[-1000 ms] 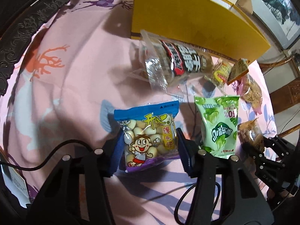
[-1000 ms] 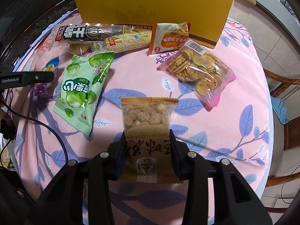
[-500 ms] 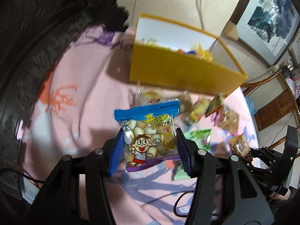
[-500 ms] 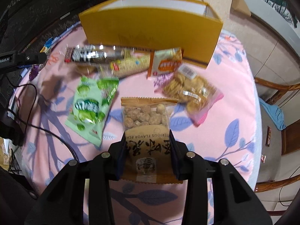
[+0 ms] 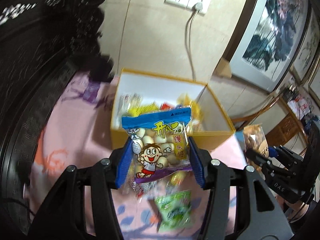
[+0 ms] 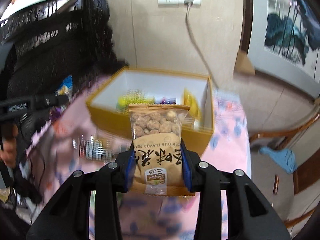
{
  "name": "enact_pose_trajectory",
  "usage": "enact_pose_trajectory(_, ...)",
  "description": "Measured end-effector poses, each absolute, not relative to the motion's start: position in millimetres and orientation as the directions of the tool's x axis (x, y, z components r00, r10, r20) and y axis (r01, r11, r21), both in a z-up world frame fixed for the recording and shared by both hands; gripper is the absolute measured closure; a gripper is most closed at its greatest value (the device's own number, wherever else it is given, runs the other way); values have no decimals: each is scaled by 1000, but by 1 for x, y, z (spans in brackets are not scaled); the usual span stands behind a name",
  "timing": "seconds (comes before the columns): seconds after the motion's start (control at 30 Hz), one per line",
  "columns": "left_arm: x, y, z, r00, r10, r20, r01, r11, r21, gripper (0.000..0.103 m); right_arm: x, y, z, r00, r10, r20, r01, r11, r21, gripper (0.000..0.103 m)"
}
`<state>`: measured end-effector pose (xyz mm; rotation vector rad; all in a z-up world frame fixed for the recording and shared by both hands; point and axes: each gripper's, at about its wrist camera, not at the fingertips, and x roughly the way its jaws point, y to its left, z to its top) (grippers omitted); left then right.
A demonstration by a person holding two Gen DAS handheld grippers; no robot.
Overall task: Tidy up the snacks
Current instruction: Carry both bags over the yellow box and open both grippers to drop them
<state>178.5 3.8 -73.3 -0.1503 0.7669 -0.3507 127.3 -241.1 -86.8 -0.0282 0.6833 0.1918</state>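
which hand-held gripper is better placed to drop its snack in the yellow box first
Left, though it's close. The left hand-held gripper holds its cartoon biscuit bag overlapping the yellow box opening. The right hand-held gripper holds its peanut bag lower, over the front wall.

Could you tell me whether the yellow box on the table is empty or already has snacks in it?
Partly filled: the open yellow box shows several blurred snack packets against its white inner walls.

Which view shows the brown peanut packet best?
The right wrist view: the peanut packet sits centred between the right gripper fingers, label readable. The left wrist view shows only its blurred top at the right edge.
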Motion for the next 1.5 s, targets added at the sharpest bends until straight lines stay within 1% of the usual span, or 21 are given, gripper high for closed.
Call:
enact_pose_trajectory(0.13,215,-11,-55,705,-364,-609,272,931,-241,49,167,-244,-63,808,158,-568,-168,985,34,64)
enact_pose_trajectory(0.23,241,-18,-48,720,-364,-590,275,931,-239,49,193,-243,-54,825,148,-546,-163,986,21,64)
enact_pose_trajectory(0.5,289,-34,-51,724,-349,-595,264,937,-228,49,239,-237,-53,830,137,-540,-161,987,2,64)
enact_pose_trajectory(0.53,291,-35,-52,725,-346,-596,261,938,-226,48,243,-236,-54,830,130,-542,-157,988,-4,64)
enact_pose_trajectory(0.57,294,-36,-54,725,-337,-601,251,941,-226,45,247,-235,-55,828,125,-547,-154,988,-7,61)
enact_pose_trajectory(0.63,299,-36,-55,727,-301,-617,206,953,-222,6,253,-234,-57,820,100,-563,-139,990,-26,51)
enact_pose_trajectory(0.67,298,-35,-55,733,-280,-620,181,959,-220,5,252,-234,-56,828,68,-557,-112,993,-45,31)
enact_pose_trajectory(0.7,297,-33,-53,737,-274,-618,166,960,-227,5,250,-235,-53,841,48,-539,-93,994,-57,19)
enact_pose_trajectory(0.77,294,-30,-50,738,-291,-608,174,954,-245,5,242,-238,-46,865,52,-499,-89,995,-52,11)
enact_pose_trajectory(1.17,266,-21,-39,748,-304,-591,195,951,-242,5,213,-243,-41,855,75,-513,-120,991,-56,10)
enact_pose_trajectory(1.23,257,-18,-41,746,-302,-594,197,951,-236,5,205,-247,-45,843,93,-530,-144,988,-57,10)
enact_pose_trajectory(1.37,237,-11,-54,714,-293,-636,199,956,-217,5,189,-257,-60,811,83,-579,-157,985,-78,10)
enact_pose_trajectory(1.5,216,-5,-73,685,-281,-672,186,959,-212,5,171,-275,-81,769,73,-635,-135,990,-50,10)
